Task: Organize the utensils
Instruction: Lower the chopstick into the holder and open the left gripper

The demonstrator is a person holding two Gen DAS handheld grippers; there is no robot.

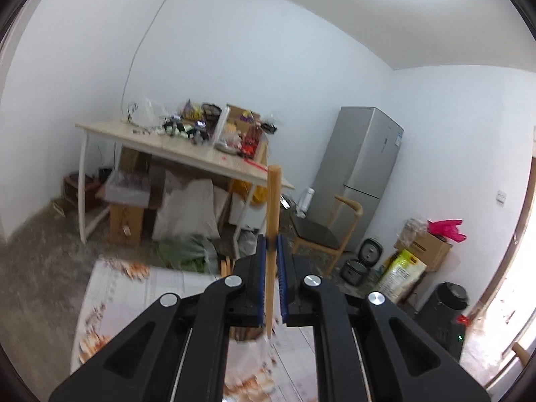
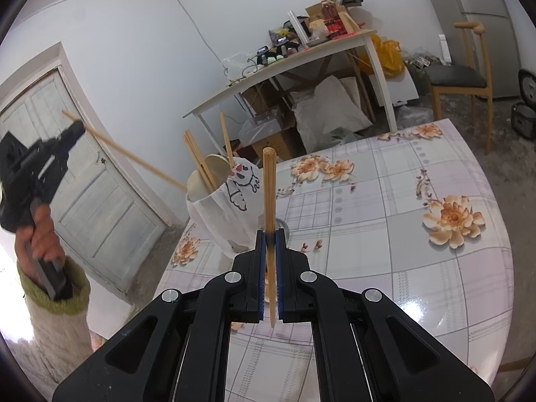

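No writing here can be made out. The fridge (image 1: pixel 361 181) carries a small label and the yellow bag (image 1: pixel 400 276) has print, both too blurred to read.

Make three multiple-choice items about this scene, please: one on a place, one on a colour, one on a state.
1. Where does the white holder stand?
A. on the floral table
B. on the chair
C. on the floor

2. What colour are the pads of the right tool?
A. red
B. blue
C. green

3. What does the left tool hold?
A. nothing
B. a spoon
C. a chopstick

Answers: 1 A, it stands on the table; 2 B, blue strips line both pads; 3 C, a wooden chopstick is clamped between its pads.
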